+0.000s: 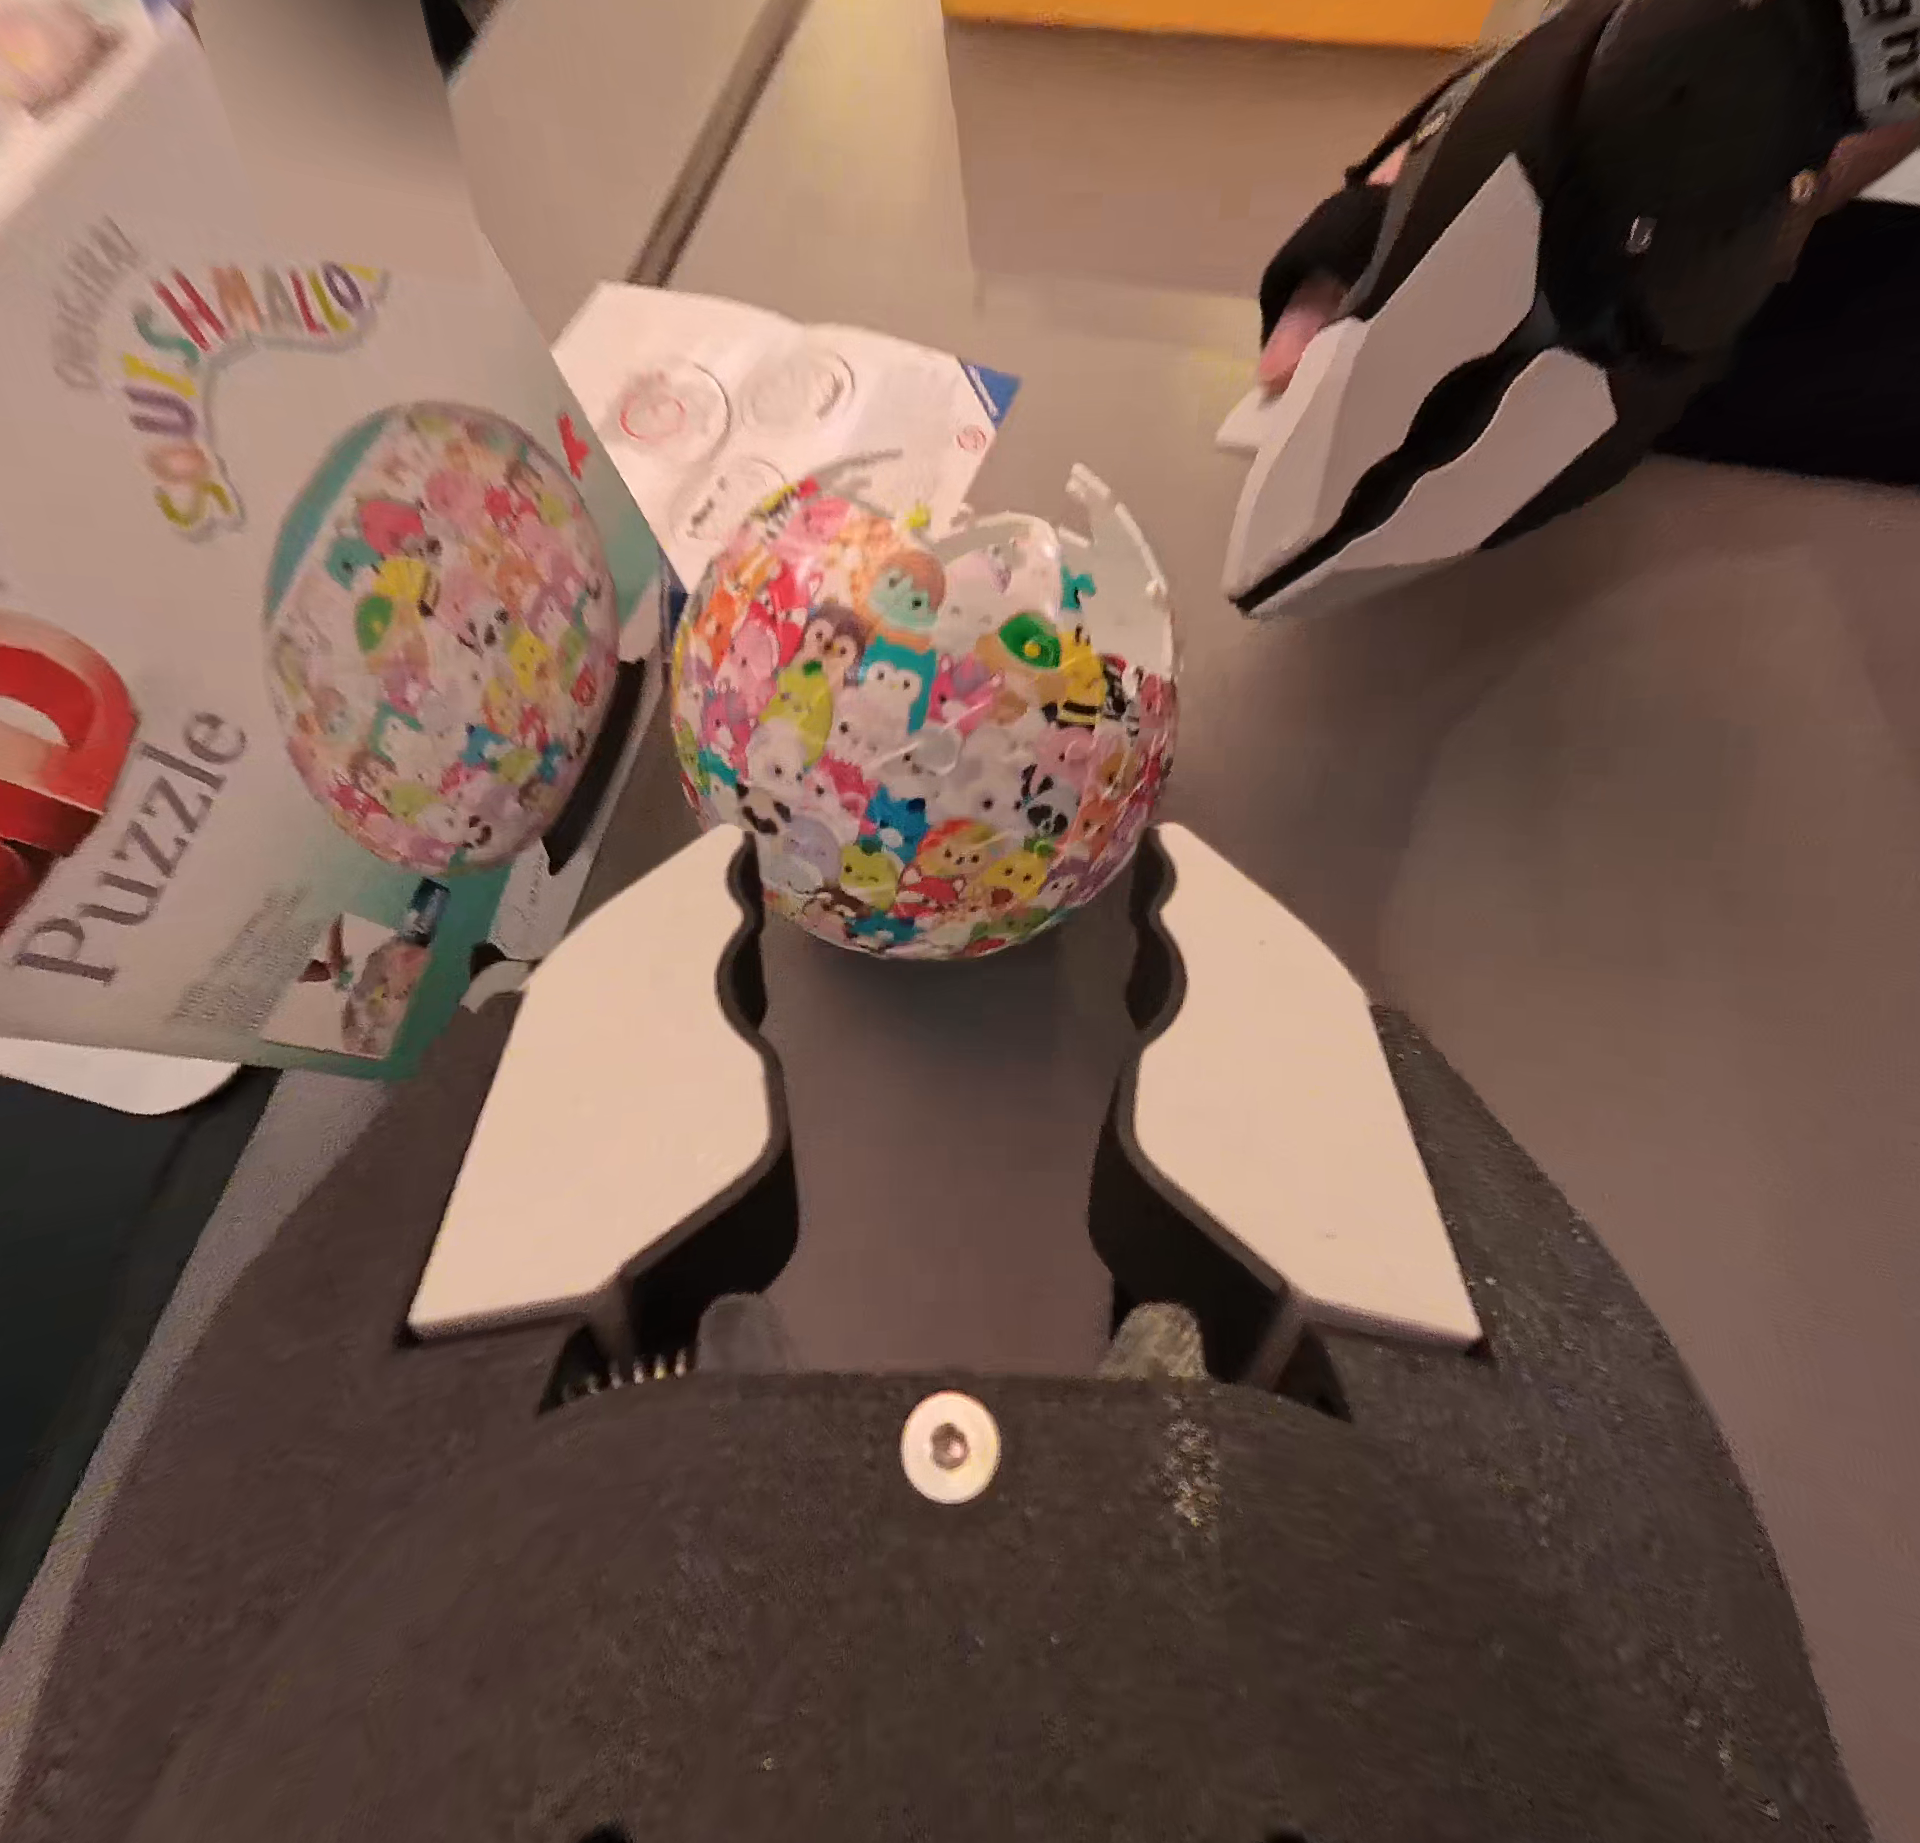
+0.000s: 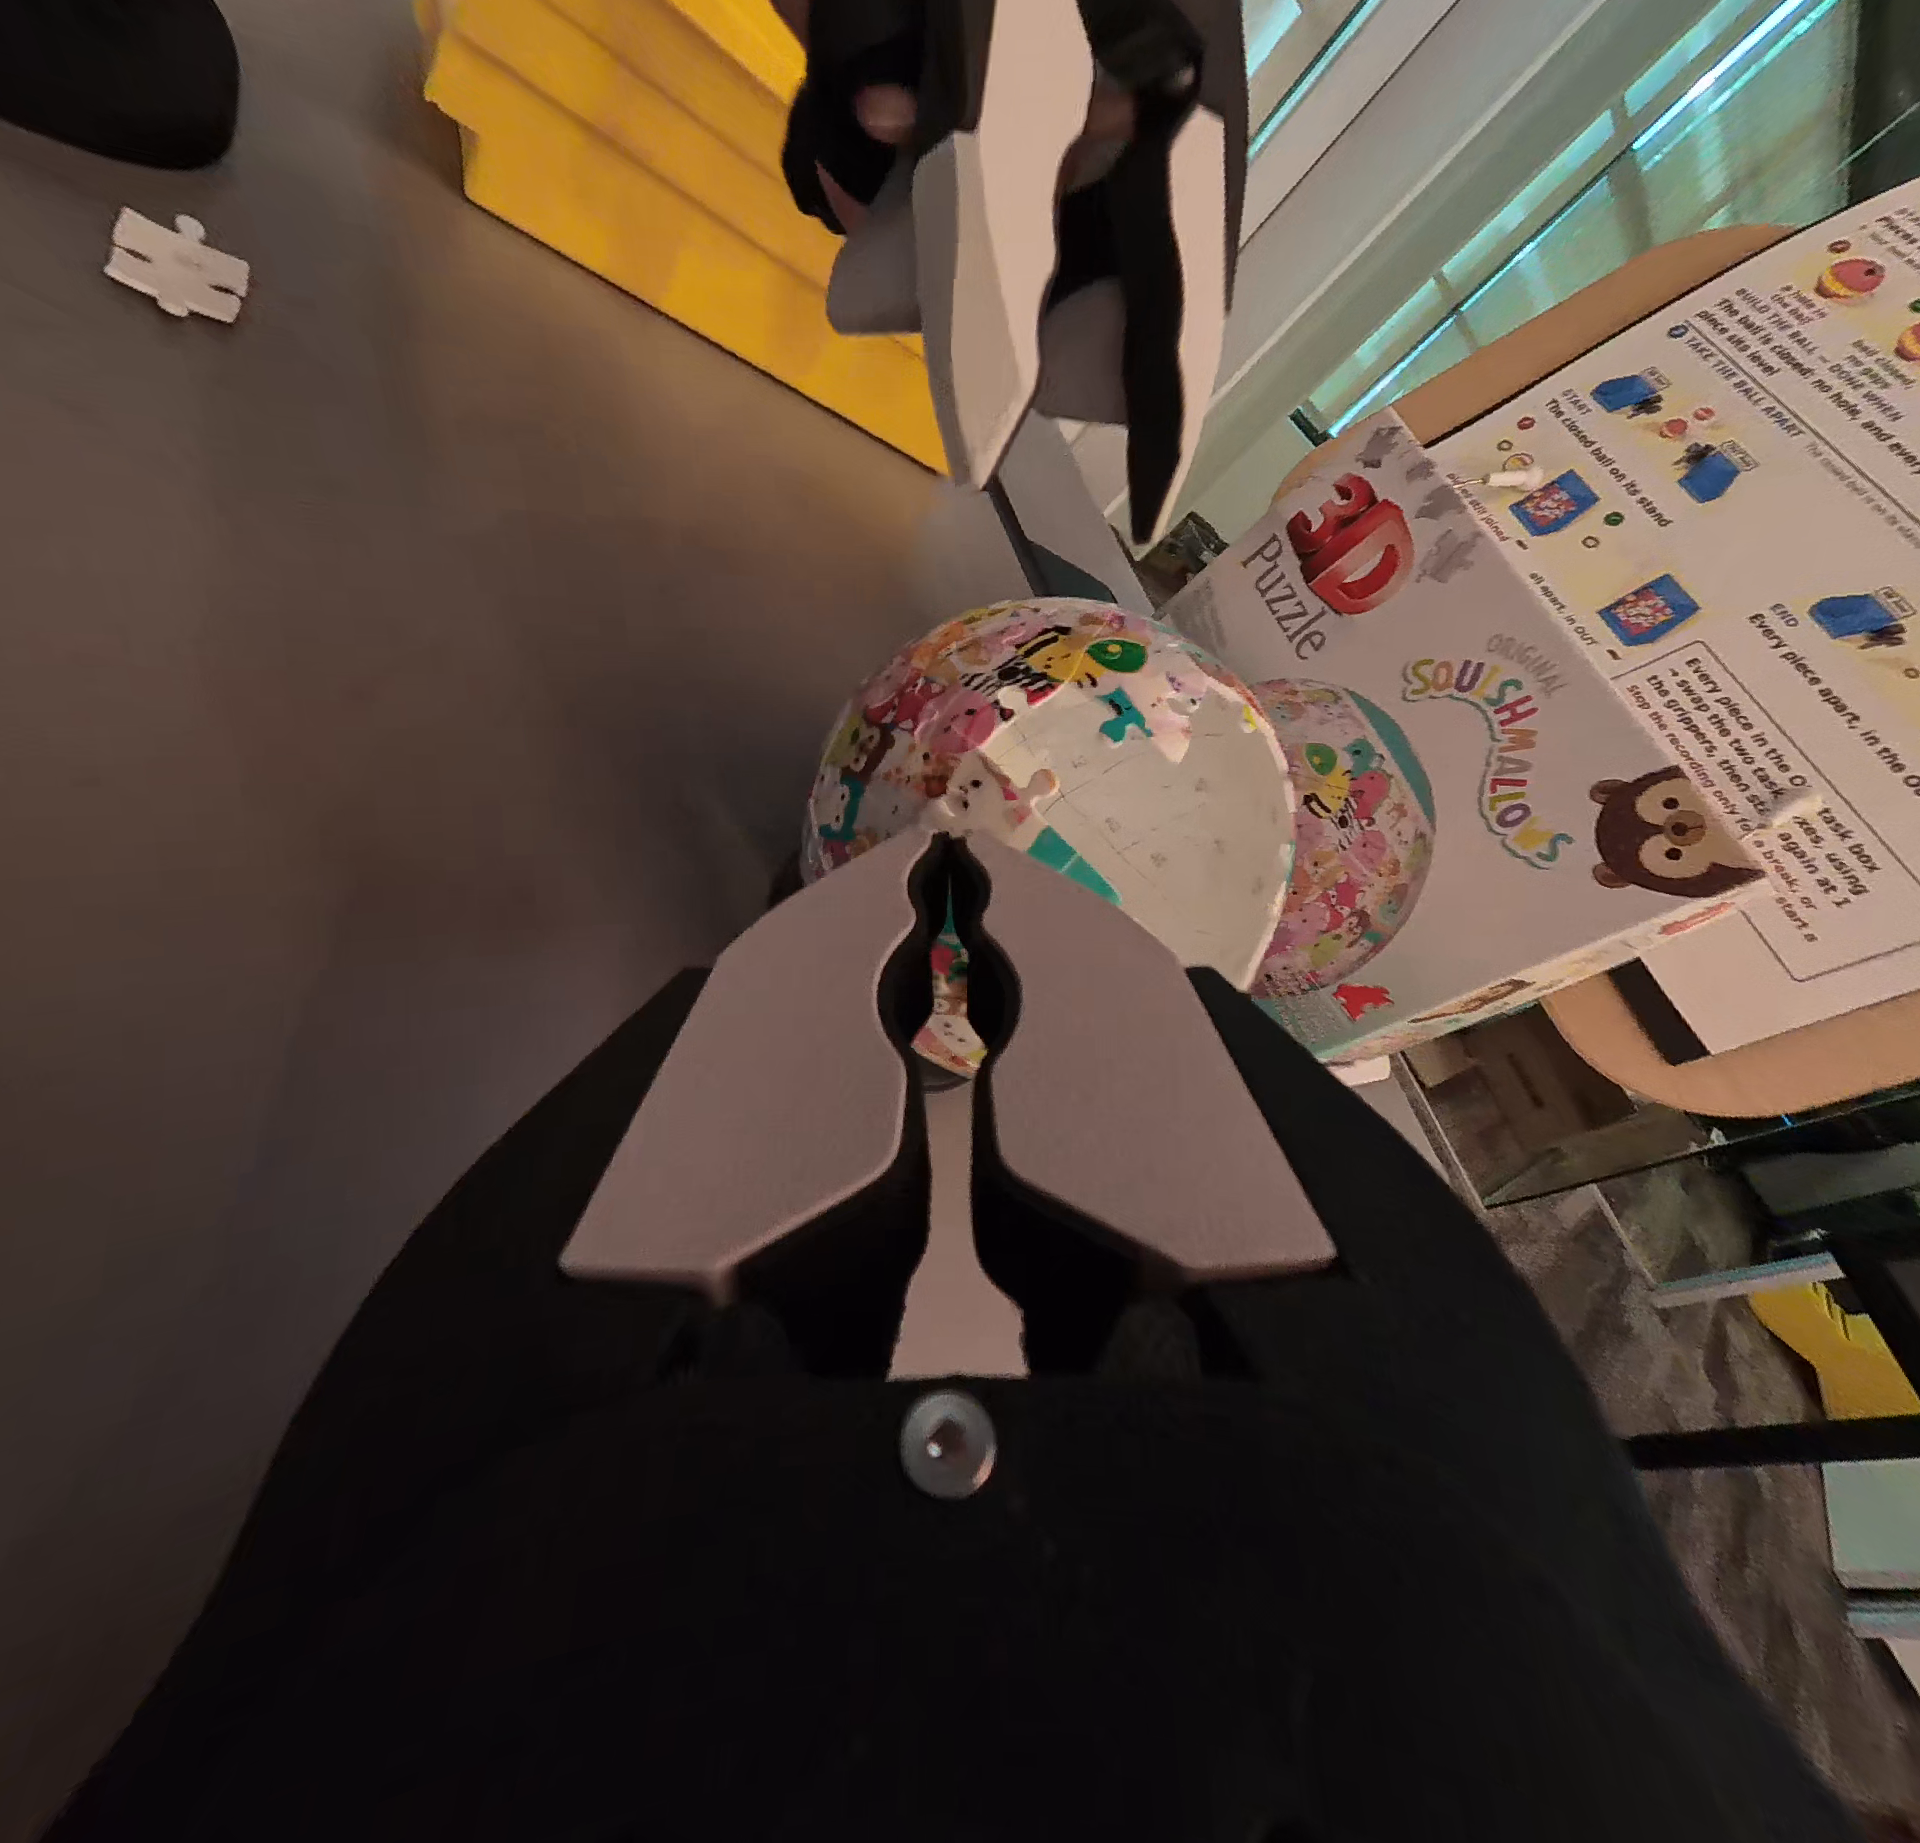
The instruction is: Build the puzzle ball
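The puzzle ball (image 1: 925,744) sits on the grey counter (image 1: 1558,858), and everything else is placed from it. It is a round shell, so it has no long axis. It is unfinished: a jagged gap in its upper part opens up and toward the right tongs, showing the white inner face of the pieces in the right wrist view (image 2: 1049,785). The rest of the shell is covered in small colourful cartoon animals.

The left tongs (image 1: 951,858) are spread wide, one finger on each side of the ball's lower part. The fingertips (image 1: 717,858) lie just beside the shell; whether they touch it cannot be told.

The right tongs (image 2: 951,848) are pressed nearly together, with only a thin slit between the fingers. Their tips are at the edge of the ball's opening, by a protruding piece. Whether they pinch that piece cannot be told. In the left wrist view these tongs (image 1: 1247,593) are up and to the right of the ball, clear of it.

A puzzle box (image 1: 260,598) stands just beside the ball, bearing a picture of the finished ball and printed lettering. Behind the ball lies a white instruction leaflet (image 1: 790,411). A loose white puzzle piece (image 2: 177,264) lies on the counter, well apart from the ball. A printed instruction sheet (image 2: 1766,598) stands beyond the box, and yellow bins (image 2: 644,152) sit behind the ball.
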`<state>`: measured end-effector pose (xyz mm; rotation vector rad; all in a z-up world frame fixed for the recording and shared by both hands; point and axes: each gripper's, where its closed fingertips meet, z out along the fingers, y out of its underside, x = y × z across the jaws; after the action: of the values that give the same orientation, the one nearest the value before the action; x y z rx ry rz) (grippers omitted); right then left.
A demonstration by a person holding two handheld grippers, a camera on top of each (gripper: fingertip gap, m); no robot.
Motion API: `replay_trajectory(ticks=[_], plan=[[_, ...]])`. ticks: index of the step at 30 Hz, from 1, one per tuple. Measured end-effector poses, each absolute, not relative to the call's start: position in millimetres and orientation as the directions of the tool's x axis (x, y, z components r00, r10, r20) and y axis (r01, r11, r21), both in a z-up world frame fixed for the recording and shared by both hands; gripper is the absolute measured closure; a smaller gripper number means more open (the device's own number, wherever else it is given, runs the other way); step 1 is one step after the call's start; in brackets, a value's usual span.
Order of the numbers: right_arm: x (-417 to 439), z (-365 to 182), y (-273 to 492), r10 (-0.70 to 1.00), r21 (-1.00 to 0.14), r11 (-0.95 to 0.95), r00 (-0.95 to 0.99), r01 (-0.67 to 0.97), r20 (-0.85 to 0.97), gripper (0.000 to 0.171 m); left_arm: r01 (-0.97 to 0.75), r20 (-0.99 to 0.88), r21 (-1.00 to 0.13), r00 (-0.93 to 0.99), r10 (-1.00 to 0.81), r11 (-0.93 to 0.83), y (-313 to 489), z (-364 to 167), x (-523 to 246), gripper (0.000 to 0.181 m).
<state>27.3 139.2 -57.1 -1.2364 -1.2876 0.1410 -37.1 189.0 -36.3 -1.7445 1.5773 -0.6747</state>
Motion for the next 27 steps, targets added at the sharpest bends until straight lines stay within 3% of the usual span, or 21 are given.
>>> replay_trajectory(ticks=[3,14,18,23,27], plan=[[25.9,-53.6,142.1,0.671,-0.740,0.425,0.368,0.522,0.644,0.170,-0.654,-0.037,-0.755,0.113,-0.993,-0.047,194.8,-45.8,-35.6,0.106],[19.8,-41.7,146.7,0.654,-0.696,0.494,0.304,0.521,0.693,0.170,-0.641,-0.021,-0.767,0.064,-0.998,-0.025,190.1,-46.6,-25.3,0.108],[23.0,-39.6,144.2,0.699,-0.675,0.517,0.195,0.526,0.688,0.161,-0.640,-0.024,-0.768,0.070,-0.997,-0.027,190.0,-47.2,-27.9,0.108],[23.3,-38.5,143.8,0.882,-0.721,0.416,-0.053,0.554,0.468,0.150,-0.655,-0.029,-0.755,0.073,-0.997,-0.026,188.1,-48.5,-34.4,0.108],[19.5,-34.7,136.4,0.938,-0.690,0.346,-0.256,0.636,0.234,0.147,-0.672,-0.053,-0.740,0.069,-0.996,-0.007,185.4,-45.4,-40.9,0.107]])
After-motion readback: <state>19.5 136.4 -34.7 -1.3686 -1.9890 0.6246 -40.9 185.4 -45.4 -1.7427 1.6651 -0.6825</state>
